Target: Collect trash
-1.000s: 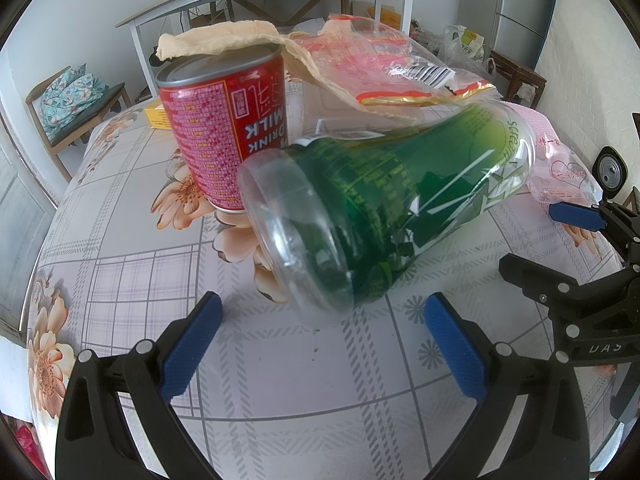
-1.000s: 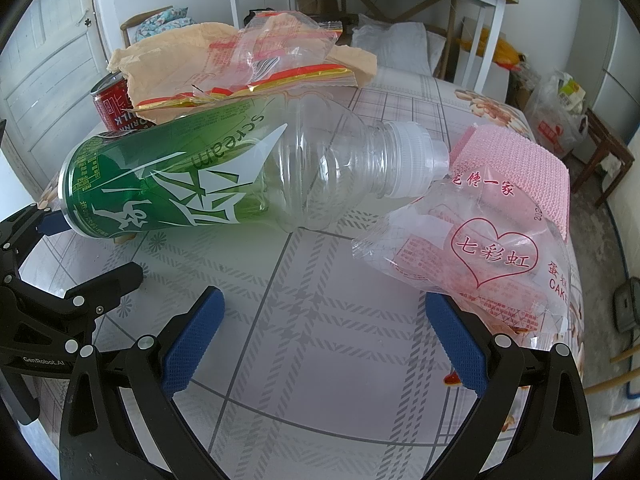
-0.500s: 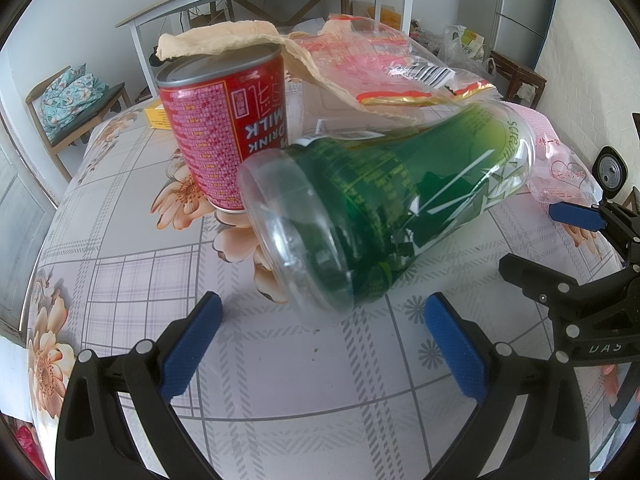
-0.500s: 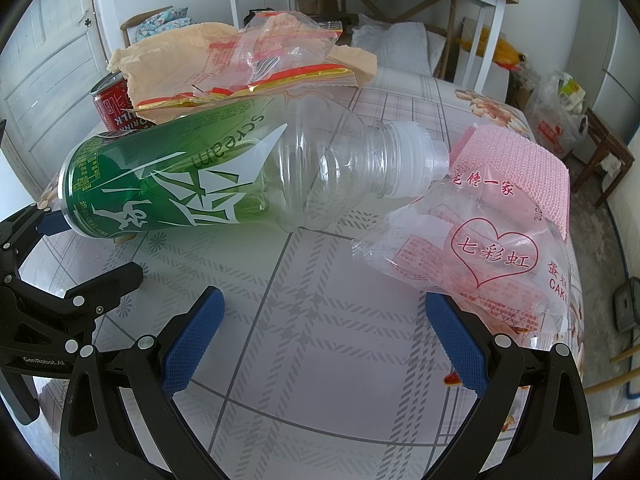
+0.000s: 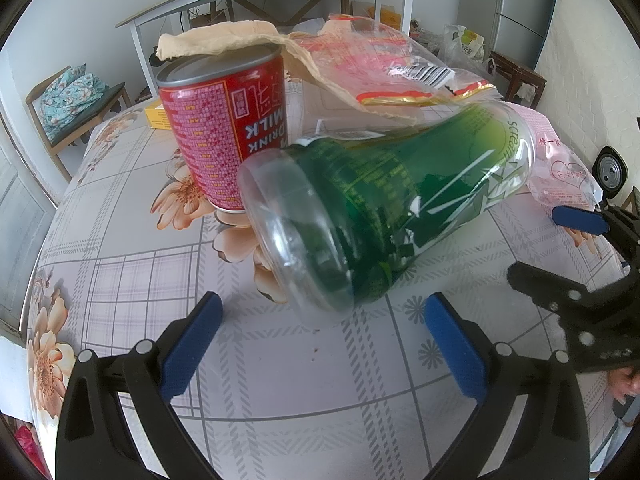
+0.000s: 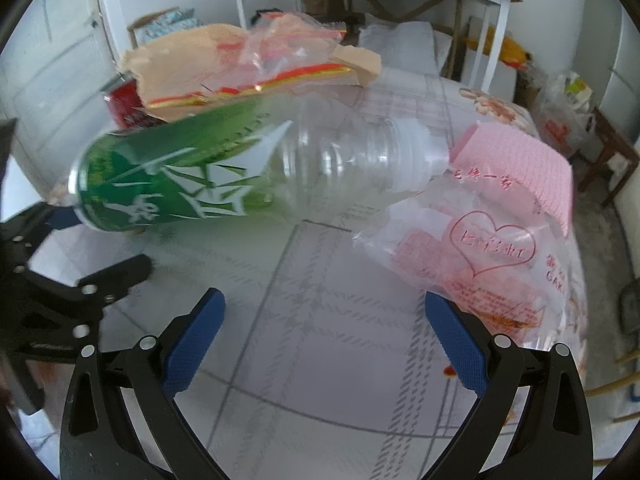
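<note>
Empty bottle (image 5: 400, 216) lies beside inverted can (image 5: 226, 128).

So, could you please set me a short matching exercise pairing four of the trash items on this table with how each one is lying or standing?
Things:
1. red can
2. green-labelled bottle
3. brown paper
4. clear pink-printed bag

States:
A. lying on its side on the tablecloth, cap on
B. standing with its print upside down
C. draped over the top of the can
D. lying flat beside the bottle's cap end

Pairs: 1-B, 2-A, 3-C, 4-D
</note>
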`<action>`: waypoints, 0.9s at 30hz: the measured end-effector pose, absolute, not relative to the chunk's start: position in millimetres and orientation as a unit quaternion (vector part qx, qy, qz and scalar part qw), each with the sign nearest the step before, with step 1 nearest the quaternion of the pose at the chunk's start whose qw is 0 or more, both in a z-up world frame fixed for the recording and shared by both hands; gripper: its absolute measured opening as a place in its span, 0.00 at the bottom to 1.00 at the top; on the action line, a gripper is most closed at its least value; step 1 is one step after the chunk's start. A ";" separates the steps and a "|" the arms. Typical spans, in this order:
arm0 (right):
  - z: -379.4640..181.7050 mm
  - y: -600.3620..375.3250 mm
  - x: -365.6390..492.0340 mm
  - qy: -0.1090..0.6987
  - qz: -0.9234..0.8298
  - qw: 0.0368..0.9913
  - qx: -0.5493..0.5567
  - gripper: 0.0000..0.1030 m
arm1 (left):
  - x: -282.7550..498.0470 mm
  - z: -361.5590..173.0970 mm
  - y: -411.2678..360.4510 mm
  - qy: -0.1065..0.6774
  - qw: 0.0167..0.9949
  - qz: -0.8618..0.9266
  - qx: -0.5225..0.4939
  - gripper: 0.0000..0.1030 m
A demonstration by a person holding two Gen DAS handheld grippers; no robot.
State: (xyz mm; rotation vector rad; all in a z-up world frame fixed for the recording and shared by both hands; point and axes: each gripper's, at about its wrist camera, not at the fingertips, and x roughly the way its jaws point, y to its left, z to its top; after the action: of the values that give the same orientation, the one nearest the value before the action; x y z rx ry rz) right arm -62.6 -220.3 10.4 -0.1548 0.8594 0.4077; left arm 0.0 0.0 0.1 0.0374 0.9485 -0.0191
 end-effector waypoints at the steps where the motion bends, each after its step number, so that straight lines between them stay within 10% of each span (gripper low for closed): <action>1: 11.8 -222.4 -61.9 0.413 0.207 0.885 -0.063 0.93 | -0.1 0.1 0.0 0.457 0.889 -0.009 0.018 0.96; 27: 103.5 -256.0 -58.4 0.334 0.300 0.893 0.026 0.90 | -46.4 126.6 100.4 0.276 0.958 -0.074 -0.035 0.87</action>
State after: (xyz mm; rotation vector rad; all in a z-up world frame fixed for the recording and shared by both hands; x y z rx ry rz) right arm -58.4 -256.0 103.5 0.0550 0.6937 0.6222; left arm -46.4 100.4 126.6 -0.0716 0.5606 -0.1501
